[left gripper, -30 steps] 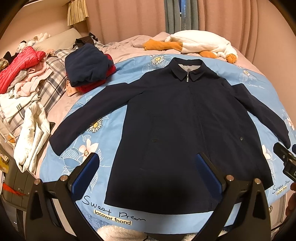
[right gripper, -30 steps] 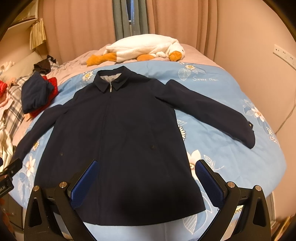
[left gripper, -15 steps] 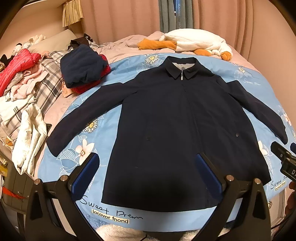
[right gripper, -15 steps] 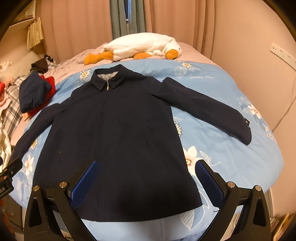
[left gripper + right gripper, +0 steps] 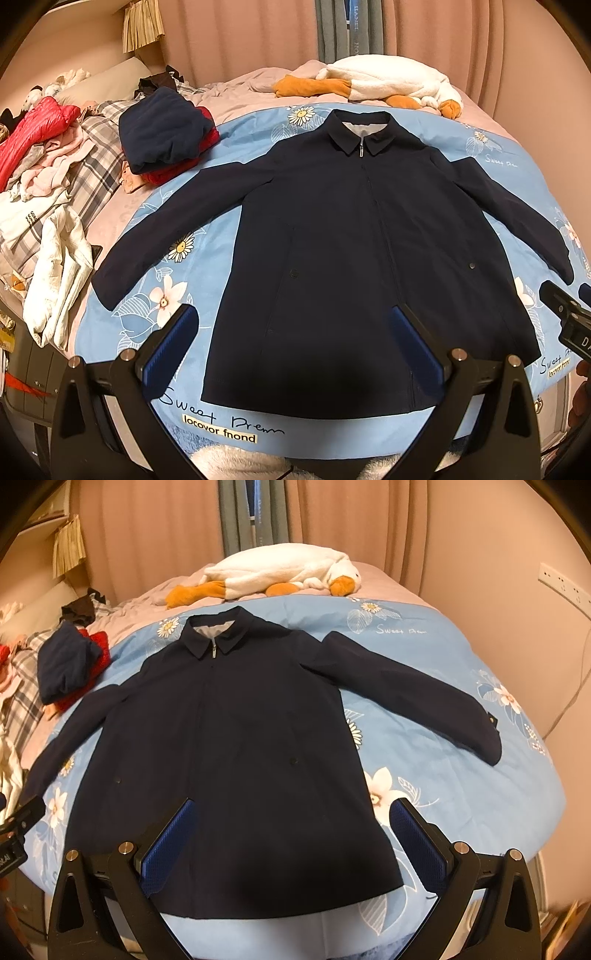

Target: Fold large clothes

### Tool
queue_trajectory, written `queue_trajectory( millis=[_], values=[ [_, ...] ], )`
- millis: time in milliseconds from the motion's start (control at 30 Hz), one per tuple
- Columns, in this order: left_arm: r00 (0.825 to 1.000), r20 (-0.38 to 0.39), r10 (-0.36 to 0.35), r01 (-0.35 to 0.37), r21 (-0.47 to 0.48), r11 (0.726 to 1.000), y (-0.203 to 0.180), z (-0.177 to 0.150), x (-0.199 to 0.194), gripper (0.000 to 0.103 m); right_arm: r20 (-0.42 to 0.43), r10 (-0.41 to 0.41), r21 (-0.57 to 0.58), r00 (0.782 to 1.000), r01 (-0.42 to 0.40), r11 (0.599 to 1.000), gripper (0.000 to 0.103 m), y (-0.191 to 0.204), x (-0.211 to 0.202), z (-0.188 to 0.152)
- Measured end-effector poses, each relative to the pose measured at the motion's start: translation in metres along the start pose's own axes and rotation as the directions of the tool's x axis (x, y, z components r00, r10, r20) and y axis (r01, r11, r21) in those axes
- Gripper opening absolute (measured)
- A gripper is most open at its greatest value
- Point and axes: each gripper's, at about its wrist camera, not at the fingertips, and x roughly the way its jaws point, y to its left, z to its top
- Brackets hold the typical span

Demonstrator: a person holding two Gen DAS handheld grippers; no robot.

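Note:
A dark navy jacket (image 5: 354,236) lies flat, front up and zipped, on a light blue floral quilt (image 5: 192,273), collar at the far side, both sleeves spread outward. It also shows in the right wrist view (image 5: 236,738). My left gripper (image 5: 291,314) is open and empty, held above the jacket's hem near the bed's front edge. My right gripper (image 5: 291,805) is open and empty, above the hem on the right side. The right gripper's tip (image 5: 565,314) shows at the right edge of the left wrist view.
A folded navy and red stack (image 5: 166,136) sits left of the jacket. A heap of loose clothes (image 5: 44,177) covers the bed's left side. A white plush goose (image 5: 280,572) lies beyond the collar. A wall (image 5: 517,627) runs along the right.
Both grippers have pulled back and risen slightly, so the jacket sits a little farther and lower in both views. The jacket has not moved.

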Motion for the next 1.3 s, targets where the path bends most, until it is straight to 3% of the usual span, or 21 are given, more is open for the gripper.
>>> queue_trajectory(
  millis=[1300],
  values=[
    [1.000,-0.001,-0.007,0.007,0.012,1.000,-0.0018,0.0001,0.0024,0.103,0.003,0.034,0.024,0.999,-0.034,0.999,0.103,-0.0024,0.0045,0.0003]
  ],
)
